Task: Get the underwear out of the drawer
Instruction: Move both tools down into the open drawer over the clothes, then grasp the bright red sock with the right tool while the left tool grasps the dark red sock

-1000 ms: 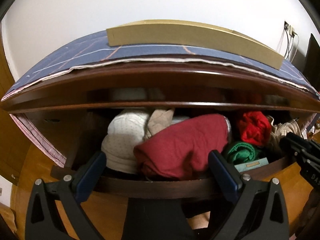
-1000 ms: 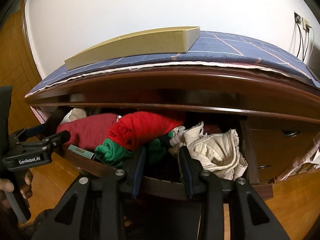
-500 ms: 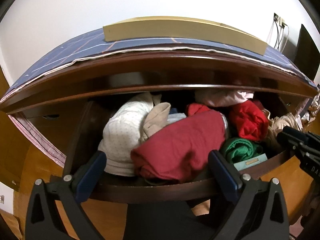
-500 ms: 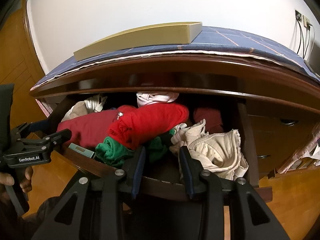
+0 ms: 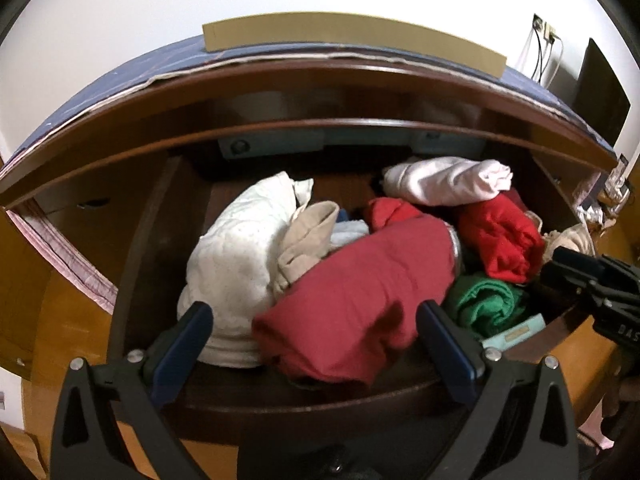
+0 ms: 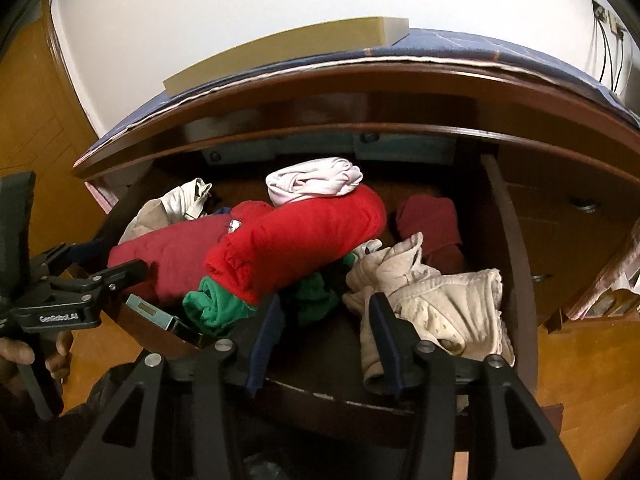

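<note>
The drawer [image 6: 516, 264] stands pulled out of a dark wooden dresser [image 5: 304, 92], packed with rolled and crumpled clothes.

The left gripper [image 5: 316, 336] hangs over the drawer's front edge with its jaws spread wide and nothing pressed between the pads. Straight ahead of it, spanning the gap, lies a dark red roll [image 5: 360, 292]. A white bundle [image 5: 236, 256] sits ahead by its left finger, and a green piece [image 5: 484, 304] with a small teal box [image 5: 516, 332] lies just beyond its right finger. Farther ahead, a pale pink roll [image 5: 448, 180] rests on a bright red roll [image 5: 500, 240].

The right gripper [image 6: 324, 336] is also over the front edge, its jaws opening, with no garment caught between them. Cream underwear [image 6: 436, 300] lies crumpled in the drawer just ahead, touching its right finger. The bright red roll is ahead to its left, and a maroon roll [image 6: 432, 224] lies farther ahead to the right.

A tan box [image 6: 280, 54] lies on the blue cloth [image 6: 460, 46] covering the dresser top.
</note>
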The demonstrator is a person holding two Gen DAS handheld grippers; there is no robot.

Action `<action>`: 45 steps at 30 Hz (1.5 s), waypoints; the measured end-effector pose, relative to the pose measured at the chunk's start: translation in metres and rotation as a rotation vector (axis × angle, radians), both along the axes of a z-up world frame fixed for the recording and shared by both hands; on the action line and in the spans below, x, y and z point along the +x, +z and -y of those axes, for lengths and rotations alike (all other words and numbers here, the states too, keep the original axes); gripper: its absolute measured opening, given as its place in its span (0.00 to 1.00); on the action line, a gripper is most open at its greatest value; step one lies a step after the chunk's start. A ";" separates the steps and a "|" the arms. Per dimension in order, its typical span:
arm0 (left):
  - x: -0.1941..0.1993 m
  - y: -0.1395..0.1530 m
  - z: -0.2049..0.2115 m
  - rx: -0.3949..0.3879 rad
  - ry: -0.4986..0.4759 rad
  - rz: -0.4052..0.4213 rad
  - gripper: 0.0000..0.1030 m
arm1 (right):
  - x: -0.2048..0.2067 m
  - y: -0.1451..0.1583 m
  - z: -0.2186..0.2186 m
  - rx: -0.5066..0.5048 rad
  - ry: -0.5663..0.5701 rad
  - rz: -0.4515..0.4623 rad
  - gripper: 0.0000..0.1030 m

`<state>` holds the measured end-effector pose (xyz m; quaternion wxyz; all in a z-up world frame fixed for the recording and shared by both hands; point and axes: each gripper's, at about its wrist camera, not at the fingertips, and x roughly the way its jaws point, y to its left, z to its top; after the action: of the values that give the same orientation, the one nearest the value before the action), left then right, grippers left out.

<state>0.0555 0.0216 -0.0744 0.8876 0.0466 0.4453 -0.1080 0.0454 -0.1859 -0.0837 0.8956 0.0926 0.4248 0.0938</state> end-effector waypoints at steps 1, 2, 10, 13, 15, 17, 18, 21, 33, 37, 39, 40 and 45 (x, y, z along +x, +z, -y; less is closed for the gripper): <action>-0.002 0.000 0.000 0.004 -0.006 -0.001 1.00 | -0.001 0.000 0.000 0.000 0.000 -0.002 0.48; -0.004 0.000 0.001 0.010 -0.013 0.000 1.00 | -0.002 0.000 0.001 0.001 0.002 -0.005 0.48; -0.016 0.003 0.004 0.049 -0.017 0.031 1.00 | 0.000 -0.001 0.000 0.011 0.018 -0.020 0.48; -0.013 0.004 0.003 0.048 -0.018 0.028 1.00 | 0.002 -0.002 0.002 0.012 0.018 -0.024 0.48; -0.014 0.004 0.003 0.044 -0.017 0.026 1.00 | 0.002 -0.002 0.000 0.011 0.017 -0.023 0.48; -0.012 0.003 0.001 0.035 -0.017 0.022 1.00 | 0.003 -0.002 0.000 0.011 0.017 -0.024 0.48; -0.012 0.003 0.001 0.033 -0.017 0.020 1.00 | 0.003 -0.002 0.000 0.012 0.017 -0.025 0.48; -0.012 0.002 0.002 0.038 -0.019 0.022 1.00 | 0.001 -0.002 0.000 0.011 0.017 -0.023 0.48; -0.006 0.021 0.007 0.105 -0.176 0.027 1.00 | -0.009 0.008 0.006 0.120 0.001 0.023 0.49; 0.009 0.023 0.020 0.160 -0.308 0.021 1.00 | -0.004 0.027 0.012 0.182 -0.015 0.044 0.52; 0.017 0.017 0.030 0.209 -0.362 0.008 1.00 | 0.004 0.031 0.013 0.224 -0.031 0.031 0.60; 0.020 0.014 0.035 0.220 -0.393 -0.008 0.99 | 0.009 0.029 0.015 0.260 -0.046 0.014 0.63; 0.028 0.000 0.052 0.267 -0.490 -0.076 0.99 | 0.043 0.009 0.012 0.368 -0.091 -0.161 0.63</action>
<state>0.0832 -0.0307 -0.0748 0.8037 0.2653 0.4641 -0.2614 0.0888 -0.1983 -0.0747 0.8300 0.2811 0.4660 0.1219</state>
